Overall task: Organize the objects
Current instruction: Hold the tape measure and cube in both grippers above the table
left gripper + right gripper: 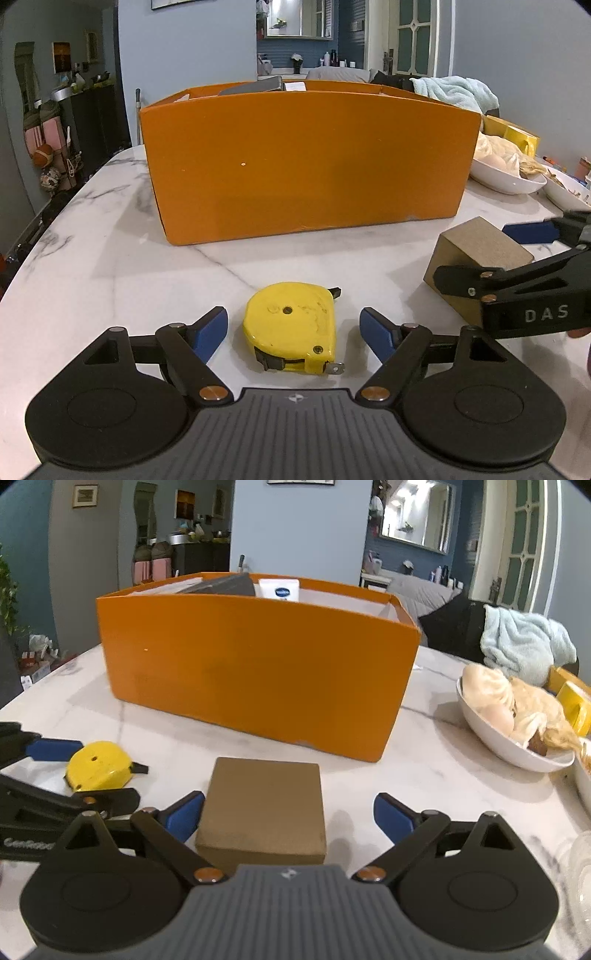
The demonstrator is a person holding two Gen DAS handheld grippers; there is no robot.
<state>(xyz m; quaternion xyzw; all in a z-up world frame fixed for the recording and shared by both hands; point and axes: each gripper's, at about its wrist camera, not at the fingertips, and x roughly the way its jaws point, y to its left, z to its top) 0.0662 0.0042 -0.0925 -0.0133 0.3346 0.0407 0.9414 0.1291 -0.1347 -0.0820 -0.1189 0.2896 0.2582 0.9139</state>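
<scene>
My left gripper [293, 326] has its jaws apart around the yellow plastic tape measure [291, 326] lying on the white marble table [110, 266], pads clear. My right gripper [288, 814] stands spread around the brown cardboard cube [263, 810], before the orange cardboard box [255, 672].

A lived-in home, seen from a marble table [110, 258]. Framed pictures [85, 495] hang on grey-blue walls, a mirror [417, 513] sits over a shelf of bottles [441, 574], a towel [524, 642] drapes a chair, and a bowl [491, 734] of food stands beside an orange box [255, 672].
</scene>
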